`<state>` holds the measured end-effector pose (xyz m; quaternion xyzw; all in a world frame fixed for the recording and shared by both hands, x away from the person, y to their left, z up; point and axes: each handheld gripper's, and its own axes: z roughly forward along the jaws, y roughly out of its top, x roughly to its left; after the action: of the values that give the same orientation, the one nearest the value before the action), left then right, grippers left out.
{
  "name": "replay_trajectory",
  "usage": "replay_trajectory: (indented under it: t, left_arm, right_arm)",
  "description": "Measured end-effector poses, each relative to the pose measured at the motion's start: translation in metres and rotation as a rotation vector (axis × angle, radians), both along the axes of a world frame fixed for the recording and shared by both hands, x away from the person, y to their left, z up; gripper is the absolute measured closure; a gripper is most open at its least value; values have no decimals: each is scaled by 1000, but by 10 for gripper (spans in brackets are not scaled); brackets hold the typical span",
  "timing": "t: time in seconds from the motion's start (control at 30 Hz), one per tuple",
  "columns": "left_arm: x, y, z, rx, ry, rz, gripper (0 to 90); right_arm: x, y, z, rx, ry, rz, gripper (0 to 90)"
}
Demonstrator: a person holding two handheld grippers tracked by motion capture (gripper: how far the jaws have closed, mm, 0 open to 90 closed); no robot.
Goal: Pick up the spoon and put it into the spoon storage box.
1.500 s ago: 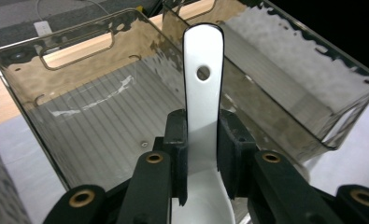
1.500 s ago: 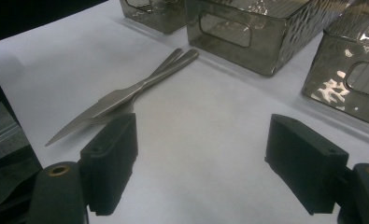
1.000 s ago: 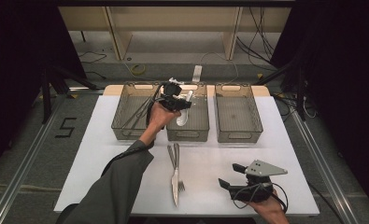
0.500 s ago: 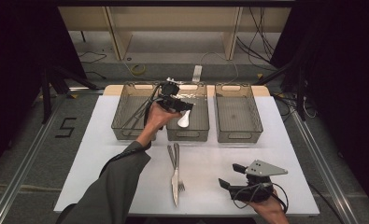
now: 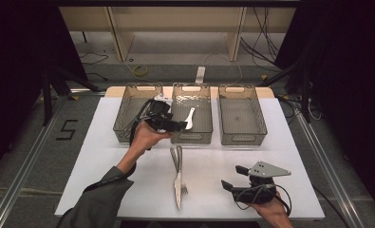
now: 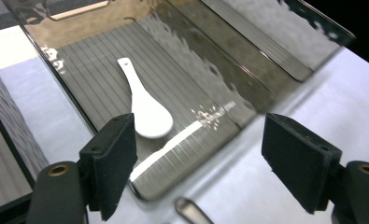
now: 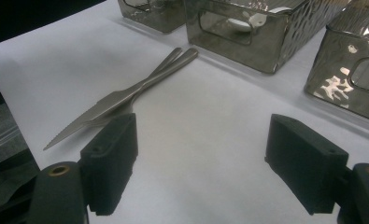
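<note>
Black "5" mark (image 5: 67, 128) on floor left of table.

A knife (image 5: 177, 183) and fork (image 5: 181, 171) lie crossed beside an empty right bin (image 5: 242, 116).

Looked like a lab test rig, not a home. White table (image 5: 104, 156) stood on a bare concrete floor (image 5: 28, 156), boxed in by black curtains (image 5: 14, 47). Loose cables (image 5: 266, 33) ran behind it, metal rails (image 5: 327, 166) flanked it, and a taped "5" (image 5: 67, 129) marked the floor.
</note>
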<state>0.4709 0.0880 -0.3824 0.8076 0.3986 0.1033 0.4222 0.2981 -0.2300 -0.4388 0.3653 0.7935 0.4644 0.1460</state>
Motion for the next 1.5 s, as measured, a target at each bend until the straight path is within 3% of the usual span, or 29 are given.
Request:
replay_trajectory:
  t: [0.1, 0.2, 0.33, 0.43, 0.57, 0.67, 0.93, 1.1, 1.2, 1.3, 1.5]
  left_arm:
    - [-15, 5, -2, -12, -14, -14, 253]
    - [-26, 7, -4, 13, -44, -27, 247]
    - [-34, 13, -9, -23, -32, -56, 213]
    - [-40, 17, -10, -29, -54, -73, 206]
    - [-44, 25, -12, -52, -73, -45, 206]
    - [-46, 35, -18, -116, -43, -25, 205]
    - [-58, 49, -29, -84, -45, -7, 192]
    - [-65, 66, -33, -111, -60, 18, 183]
    - [-71, 82, -35, -129, -48, 45, 178]
    - [-82, 93, -32, -178, -44, 69, 178]
    - [-96, 98, -33, -171, -58, 99, 177]
  right_arm:
    - [1, 1, 0, 1, 1, 1, 261]
    - [4, 4, 1, -2, 3, 5, 261]
    - [8, 7, 1, 3, 2, 14, 263]
    - [11, 11, 1, 2, 0, 23, 265]
    - [16, 18, 2, 2, 3, 35, 268]
    - [21, 25, 1, -11, 5, 48, 274]
    - [37, 40, -1, -20, 21, 78, 286]
    - [46, 48, -3, -28, 32, 98, 301]
    - [51, 51, -4, -22, 38, 101, 318]
    - [57, 56, -5, -19, 48, 114, 338]
    - [67, 68, -4, -9, 63, 154, 421]
